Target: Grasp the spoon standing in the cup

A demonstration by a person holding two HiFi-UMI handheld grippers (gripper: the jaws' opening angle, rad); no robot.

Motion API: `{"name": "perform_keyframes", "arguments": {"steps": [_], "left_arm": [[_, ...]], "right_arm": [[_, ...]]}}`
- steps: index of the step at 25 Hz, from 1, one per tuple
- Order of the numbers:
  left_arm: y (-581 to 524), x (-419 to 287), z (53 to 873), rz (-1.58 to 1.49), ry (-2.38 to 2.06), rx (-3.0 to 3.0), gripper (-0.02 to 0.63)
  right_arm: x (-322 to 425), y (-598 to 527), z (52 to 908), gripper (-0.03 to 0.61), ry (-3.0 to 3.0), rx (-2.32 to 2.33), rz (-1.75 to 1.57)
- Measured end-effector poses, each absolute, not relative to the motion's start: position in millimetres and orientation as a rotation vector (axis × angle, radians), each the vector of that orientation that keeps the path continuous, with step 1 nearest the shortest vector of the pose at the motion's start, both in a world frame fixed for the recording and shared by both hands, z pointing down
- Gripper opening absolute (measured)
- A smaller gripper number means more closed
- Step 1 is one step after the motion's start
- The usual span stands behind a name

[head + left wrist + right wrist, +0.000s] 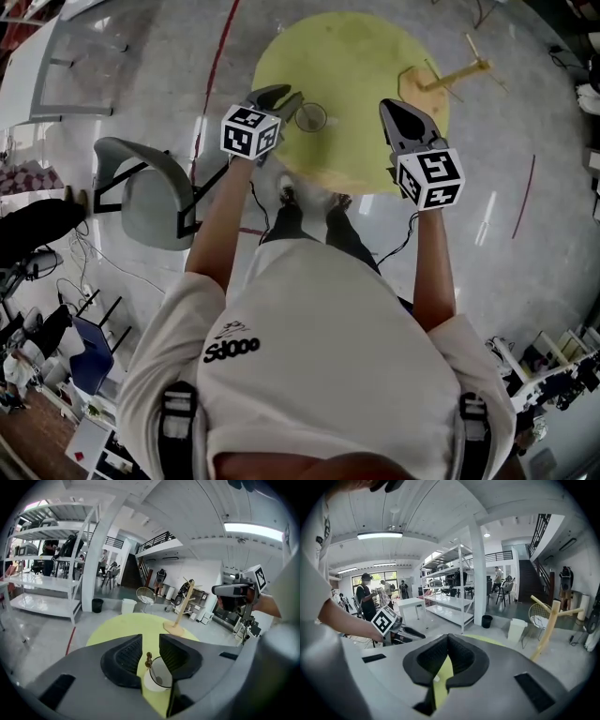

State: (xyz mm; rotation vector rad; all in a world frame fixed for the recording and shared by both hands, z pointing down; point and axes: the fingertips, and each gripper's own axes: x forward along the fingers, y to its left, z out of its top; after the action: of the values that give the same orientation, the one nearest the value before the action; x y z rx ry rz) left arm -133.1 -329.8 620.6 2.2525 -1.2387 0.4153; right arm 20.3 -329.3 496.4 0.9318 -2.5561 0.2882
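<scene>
far left in the head view, a grey chair [150, 192] sits on the floor, off the round yellow-green table [356, 56]. next across, your left gripper [291, 97] is held over the table's near-left edge, marker cube facing up. its jaws are apart. look along them in the left gripper view [150, 641]: the white cup [157, 680] sits on the table right below and past the tips, and the spoon [150, 663] stands in it, leaning. the spoon's knobbed top rises into the gap between the two pads, closer to the left pad. nothing is clamped there. in the head view the cup [310, 117] shows just right of those tips.

moving right, your right gripper [405, 127] hovers over the table's near-right edge, well apart from the cup. in the right gripper view [447, 637] its jaws are together, tips meeting, with only a strip of yellow table showing in the opening behind them.

furthest right, a wooden stand [441, 80] with pegs rests on the table's right side.
</scene>
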Motion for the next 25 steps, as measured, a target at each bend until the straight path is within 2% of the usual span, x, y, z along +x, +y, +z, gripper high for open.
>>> {"name": "perform_keyframes", "arguments": {"steps": [10, 16, 25], "left_arm": [[-327, -122, 677, 0.511, -1.166, 2.158, 0.132], [-328, -118, 682, 0.499, -1.151, 2.149, 0.067], [-331, -118, 657, 0.471, -1.192, 2.167, 0.061]], "right_arm": [[33, -323, 516, 0.015, -2.498, 0.962, 0.344], [41, -317, 520, 0.016, -2.48, 0.971, 0.359], [45, -321, 504, 0.016, -2.508, 0.986, 0.324]]}}
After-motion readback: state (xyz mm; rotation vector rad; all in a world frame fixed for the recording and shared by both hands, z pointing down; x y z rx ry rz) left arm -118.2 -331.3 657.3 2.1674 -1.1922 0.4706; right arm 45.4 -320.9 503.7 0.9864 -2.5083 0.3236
